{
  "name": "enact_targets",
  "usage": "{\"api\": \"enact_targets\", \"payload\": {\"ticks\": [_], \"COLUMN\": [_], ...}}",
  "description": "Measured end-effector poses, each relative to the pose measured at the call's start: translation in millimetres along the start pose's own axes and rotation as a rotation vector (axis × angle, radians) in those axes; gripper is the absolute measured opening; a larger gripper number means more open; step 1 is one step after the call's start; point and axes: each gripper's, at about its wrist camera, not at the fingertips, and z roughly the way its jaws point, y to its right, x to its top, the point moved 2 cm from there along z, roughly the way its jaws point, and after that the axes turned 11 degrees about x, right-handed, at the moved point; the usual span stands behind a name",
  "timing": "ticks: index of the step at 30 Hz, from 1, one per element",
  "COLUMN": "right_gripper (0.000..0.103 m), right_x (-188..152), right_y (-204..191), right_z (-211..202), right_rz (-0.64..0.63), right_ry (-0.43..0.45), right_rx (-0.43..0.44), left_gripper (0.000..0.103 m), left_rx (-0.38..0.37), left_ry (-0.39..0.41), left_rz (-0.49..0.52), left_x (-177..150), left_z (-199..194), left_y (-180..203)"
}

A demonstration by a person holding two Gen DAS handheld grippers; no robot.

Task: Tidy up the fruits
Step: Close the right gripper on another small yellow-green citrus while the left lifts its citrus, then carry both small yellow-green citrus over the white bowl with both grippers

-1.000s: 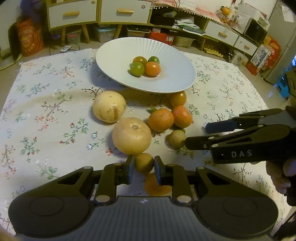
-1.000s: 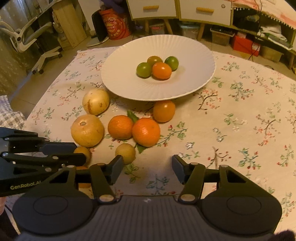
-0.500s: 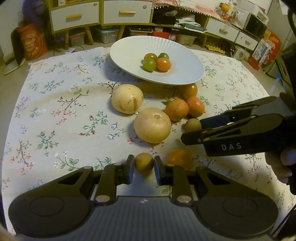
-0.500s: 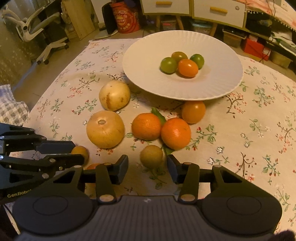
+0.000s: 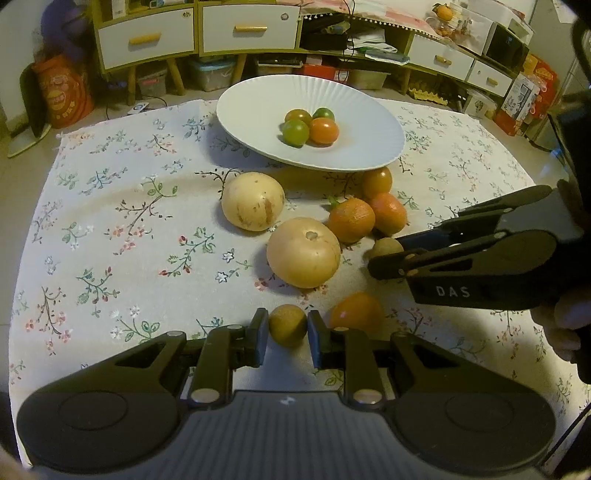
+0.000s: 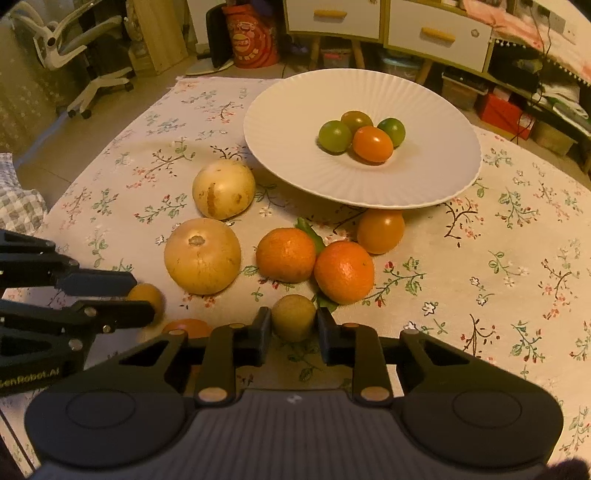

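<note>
- Your left gripper (image 5: 284,330) is clamped on a small brown fruit (image 5: 287,325), pads snug on both sides, low over the cloth.
- Your right gripper (image 6: 291,325) has just been closing, and now its pads pinch the second small brown fruit (image 6: 294,322), just in front of the oranges (image 6: 343,271).
- Both hands loaded: lift straight up first, so you clear the big pale melon (image 6: 202,255) between them and don't nudge the small orange fruit (image 5: 356,312) beside your left jaw.
- Carry high over the rim of the white plate (image 6: 280,162) and set down beside the four small tomatoes (image 6: 372,144), gently; round fruit will likely roll.
- Surface: a floral tablecloth (image 5: 110,206), soft and a little rumpled.
- Room: white drawers (image 5: 249,27) with boxes beneath, an office chair (image 6: 74,48) far left.
</note>
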Motion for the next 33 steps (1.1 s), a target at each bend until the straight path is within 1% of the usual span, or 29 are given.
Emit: {"api": "enact_targets", "payload": {"ticks": [7, 11, 18, 23, 28, 31, 33], "right_gripper": [0.023, 0.023, 0.023, 0.023, 0.023, 0.023, 0.023], "right_x": [-0.1, 0.9, 9.0, 17.1, 26.7, 33.7, 36.9], "right_y": [2.7, 8.7, 18.3, 28.2, 39.1, 46.1, 52.7], "right_z": [-14.5, -23.2, -41.3, -48.8, -50.5, -50.1, -51.2], "right_rz": [0.010, 0.032, 0.078, 0.117, 0.147, 0.149, 0.165], "right_ry": [0.031, 0.050, 0.118, 0.157, 0.193, 0.228, 0.248], "right_rx": [0.017, 0.020, 0.027, 0.034, 0.021, 0.001, -0.002], "left_gripper": [0.009, 0.009, 0.009, 0.009, 0.009, 0.009, 0.009], "left_rx": [0.001, 0.004, 0.006, 0.004, 0.004, 0.024, 0.032], "left_ry": [0.037, 0.065, 0.116, 0.153, 0.205, 0.252, 0.266], "left_rz": [0.013, 0.004, -0.007, -0.015, -0.004, 0.015, 0.023], "left_x": [3.6, 7.9, 20.1, 30.4, 44.7, 55.2, 60.9], "left_z": [-10.6, -17.5, -26.0, -28.0, -26.7, -21.6, -17.3], "left_y": [0.9, -0.6, 0.4, 3.5, 12.7, 21.2, 26.0]}}
